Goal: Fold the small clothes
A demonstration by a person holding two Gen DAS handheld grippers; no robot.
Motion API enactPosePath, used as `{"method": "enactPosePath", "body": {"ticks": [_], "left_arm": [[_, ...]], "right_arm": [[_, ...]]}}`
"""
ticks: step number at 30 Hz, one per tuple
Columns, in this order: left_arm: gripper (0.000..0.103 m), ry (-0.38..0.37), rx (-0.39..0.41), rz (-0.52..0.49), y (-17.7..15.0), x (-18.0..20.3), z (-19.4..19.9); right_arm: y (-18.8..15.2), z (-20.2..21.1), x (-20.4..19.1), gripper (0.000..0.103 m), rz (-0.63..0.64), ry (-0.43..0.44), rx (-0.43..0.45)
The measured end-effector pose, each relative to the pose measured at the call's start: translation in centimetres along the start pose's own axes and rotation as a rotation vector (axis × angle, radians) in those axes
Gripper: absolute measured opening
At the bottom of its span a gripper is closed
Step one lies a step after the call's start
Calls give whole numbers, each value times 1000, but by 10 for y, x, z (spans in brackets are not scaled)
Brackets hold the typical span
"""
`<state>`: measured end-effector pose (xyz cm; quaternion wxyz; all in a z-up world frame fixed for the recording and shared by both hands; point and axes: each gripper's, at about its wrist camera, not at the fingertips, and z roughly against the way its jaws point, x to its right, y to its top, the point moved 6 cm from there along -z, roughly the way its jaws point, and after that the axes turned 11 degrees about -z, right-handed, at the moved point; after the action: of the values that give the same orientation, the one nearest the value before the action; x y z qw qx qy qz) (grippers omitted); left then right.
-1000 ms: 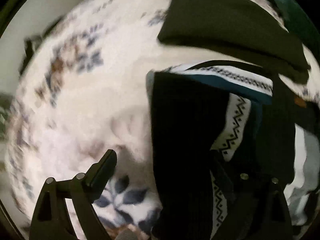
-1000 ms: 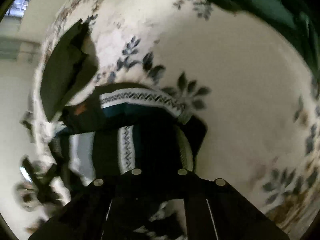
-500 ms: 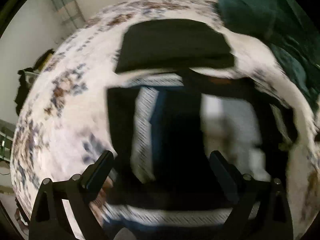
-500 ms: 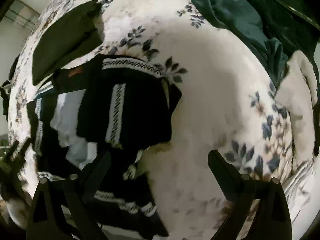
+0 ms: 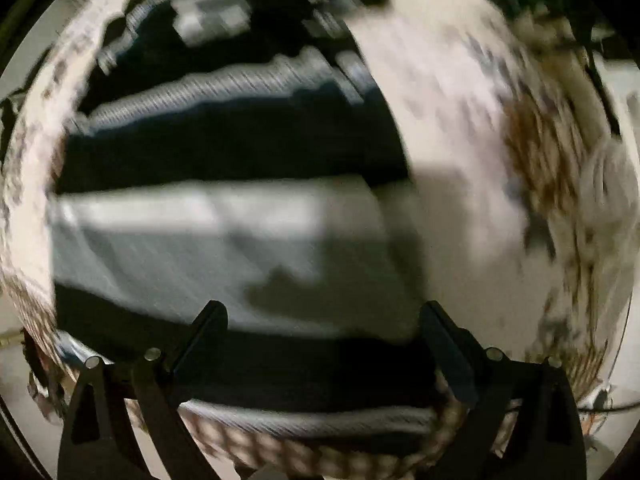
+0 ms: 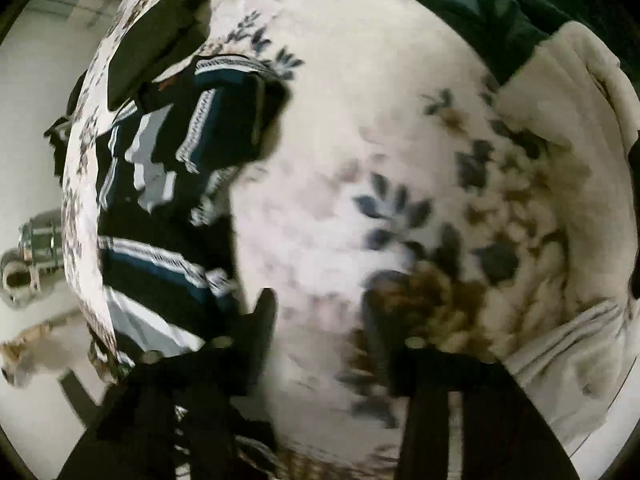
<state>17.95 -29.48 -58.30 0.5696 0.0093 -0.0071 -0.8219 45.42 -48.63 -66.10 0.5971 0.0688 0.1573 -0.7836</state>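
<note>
Dark navy knitted garment with white zigzag bands and a pale grey panel [image 6: 168,184] lies partly folded on a white fleece blanket printed with blue and brown leaves [image 6: 320,208], close to the blanket's left edge as the right wrist camera sees it. Just beyond it, toward the far left corner, rests a flat dark olive folded cloth [image 6: 156,48]. A deep green velvety throw [image 6: 460,4] bunches along the far edge, and a cream fleece cover [image 6: 580,152] is heaped at the right edge.

Left gripper [image 5: 324,344] points down over the garment's grey panel [image 5: 208,248], its jaws spread wide with nothing between them; the view is heavily blurred. Right gripper [image 6: 332,332] hovers over bare blanket just beside the garment's near right edge. Its jaws have just been closing from a wide spread, are now partly apart, and nothing is between them.

The fold looks unfinished, with one flap doubled over and the lower part spread flat. The likely risk is a grab made while both views smear: the fingers could pinch the soft blanket along with the knit, or catch one layer only, dragging the doubled flap open and skewing the edges.
</note>
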Motion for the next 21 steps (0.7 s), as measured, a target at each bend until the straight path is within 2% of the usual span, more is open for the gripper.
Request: {"method": "enactPosePath", "body": {"ticks": [2, 5, 8, 10, 12, 14, 15, 16, 18, 20, 21], "left_arm": [[98, -22, -32, -5, -8, 25, -15], [98, -18, -60, -10, -12, 52, -40], [98, 35, -77, -41, -8, 68, -65], [96, 71, -66, -59, -3, 71, -76], [78, 67, -9, -31, 1, 68, -75], [29, 85, 30, -9, 2, 61, -66], [17, 97, 42, 2, 2, 55, -62], [9, 98, 52, 32, 1, 46, -57], [8, 66, 67, 85, -3, 33, -51], [8, 68, 85, 103, -6, 22, -42], [8, 67, 94, 107, -8, 19, -36]], "right_arm": [[4, 2, 17, 43, 22, 17, -8], [21, -2, 35, 43, -6, 102, -25], [54, -23, 40, 52, -76, 235, -65], [80, -43, 32, 53, -99, 274, -77], [108, -66, 16, 53, -112, 321, -93], [132, -90, 0, 53, -135, 359, -110], [142, -102, -8, 53, -154, 369, -116], [148, -110, -14, 53, -169, 389, -122], [159, -128, -30, 53, -221, 466, -158], [165, -137, -41, 52, -257, 520, -173], [167, -139, -46, 48, -271, 539, -168]]}}
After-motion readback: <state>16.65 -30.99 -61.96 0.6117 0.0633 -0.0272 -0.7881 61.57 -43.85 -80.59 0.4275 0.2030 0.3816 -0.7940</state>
